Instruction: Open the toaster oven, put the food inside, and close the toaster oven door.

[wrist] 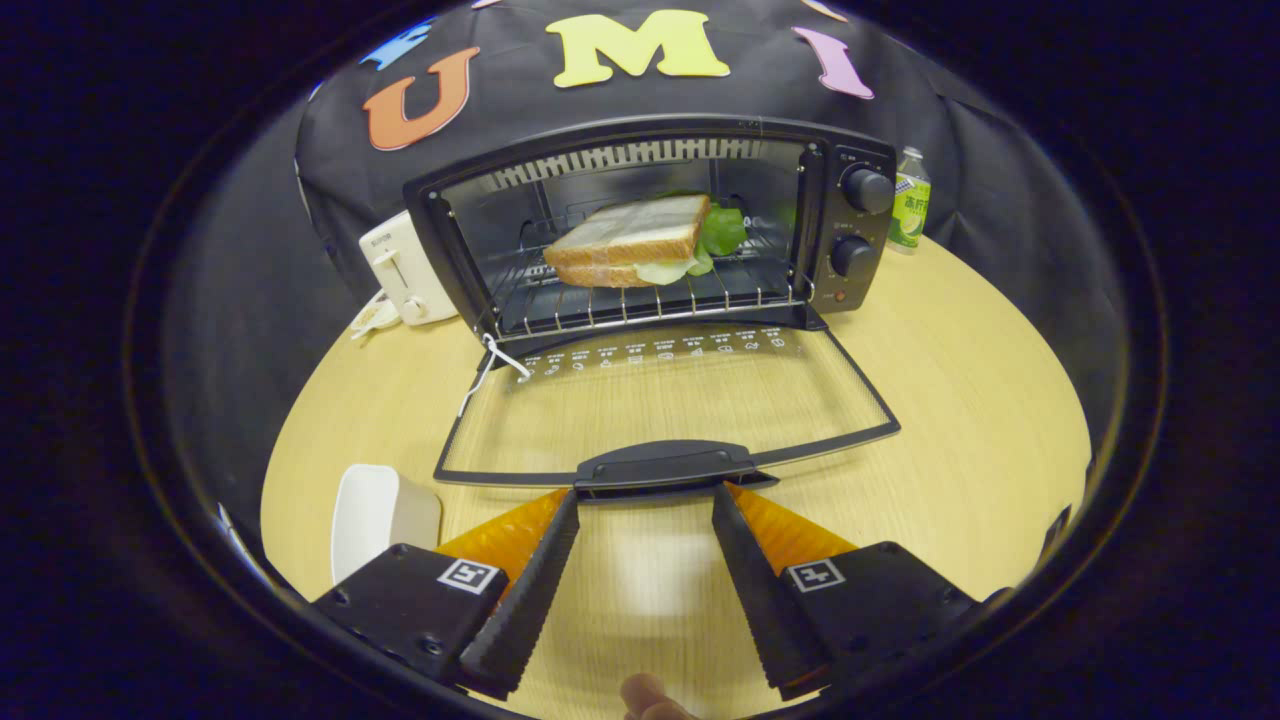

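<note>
The sandwich (630,242) already lies on the wire rack (640,300) inside the toaster oven (650,220), so I judge that only 1 step is left: to close the door. The glass door (670,400) hangs fully open, lying flat above the wooden table (960,400), and its handle (665,466) is the part nearest to me.

My gripper (646,505) is spread apart and holds nothing. The 2 fingertips stand just under the front edge of the handle, 1 at each end of it, and I cannot tell if they touch it or not.

To do this step well, I think I should put the fingers under the handle, or close them on it, and then lift in an arc up and toward the oven, following the hinge at the bottom. I should not push straight forward, because the oven may slide on the table. The sandwich looks well inside the rack, so the door should pass it.

Around the oven: a white toaster (405,268) stands at its left, a green bottle (909,200) behind its right corner, and a white dish (375,515) lies just left of my left finger. A white tag on a string (500,362) hangs at the left hinge and could be caught there.
</note>
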